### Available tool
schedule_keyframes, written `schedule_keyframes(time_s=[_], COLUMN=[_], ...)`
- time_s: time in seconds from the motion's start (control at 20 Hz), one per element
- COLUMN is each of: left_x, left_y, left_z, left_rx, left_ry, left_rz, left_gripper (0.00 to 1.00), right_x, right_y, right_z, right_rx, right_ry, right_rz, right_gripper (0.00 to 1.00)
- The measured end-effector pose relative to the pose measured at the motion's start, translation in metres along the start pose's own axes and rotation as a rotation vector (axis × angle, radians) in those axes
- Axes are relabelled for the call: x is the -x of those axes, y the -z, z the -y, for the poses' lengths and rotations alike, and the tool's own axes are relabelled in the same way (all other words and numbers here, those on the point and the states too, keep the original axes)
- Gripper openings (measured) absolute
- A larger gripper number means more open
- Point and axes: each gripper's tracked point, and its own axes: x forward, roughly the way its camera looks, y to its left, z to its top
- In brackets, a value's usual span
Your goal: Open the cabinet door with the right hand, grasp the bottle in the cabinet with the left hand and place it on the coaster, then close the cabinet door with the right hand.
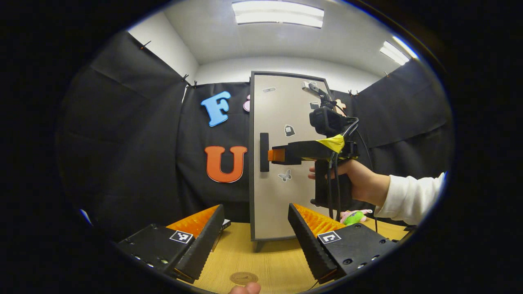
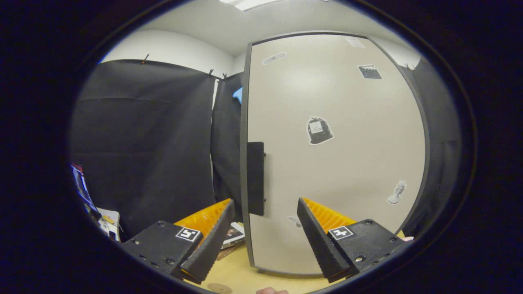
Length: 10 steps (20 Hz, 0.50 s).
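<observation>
Cabinet door [image 1: 282, 163] closed. Right tool [image 1: 273, 155] at handle [image 1: 264, 152], grip undeterminable. Left tool [image 1: 255, 232] open above worktop [image 1: 265, 261], coaster [image 1: 243, 278] below.

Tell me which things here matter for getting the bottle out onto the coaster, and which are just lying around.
For the job: cabinet door, shut; its handle; coaster; right gripper; left gripper.
Lying about: plush toy; books beside the cabinet.

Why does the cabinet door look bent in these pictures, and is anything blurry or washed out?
In the right gripper view, fisheye distortion bows the cabinet door, most at its edges; focus is sharp. In the left gripper view the door sits near centre and looks straighter, and the ceiling lights are blown out white.
</observation>
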Motion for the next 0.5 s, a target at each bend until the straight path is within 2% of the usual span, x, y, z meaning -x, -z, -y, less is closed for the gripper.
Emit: schedule_keyframes(time_s=[0.25, 0.3, 0.35, 0.4, 0.5], left_x=[0.002, 0.003, 0.004, 0.004, 0.005], left_y=[0.005, 0.005, 0.006, 0.005, 0.004], left_z=[-0.015, -0.018, -0.02, -0.022, -0.022], left_rx=[0.009, 0.011, 0.01, 0.009, 0.008], left_ry=[-0.028, -0.032, -0.034, -0.038, -0.036], left_rz=[-0.01, -0.011, -0.011, -0.01, -0.006], left_gripper=[0.95, 0.95, 0.95, 0.95, 0.95], right_x=[-0.033, -0.04, -0.046, -0.052, -0.063], right_y=[-0.002, -0.002, -0.003, -0.005, -0.008], right_z=[-0.007, -0.009, -0.01, -0.009, -0.007], right_rx=[-0.021, -0.023, -0.024, -0.019, 0.008], right_ry=[0.022, 0.019, 0.019, 0.026, 0.045], right_rz=[-0.006, -0.014, -0.021, -0.023, -0.031], right_gripper=[0.94, 0.99, 0.94, 0.99, 0.98])
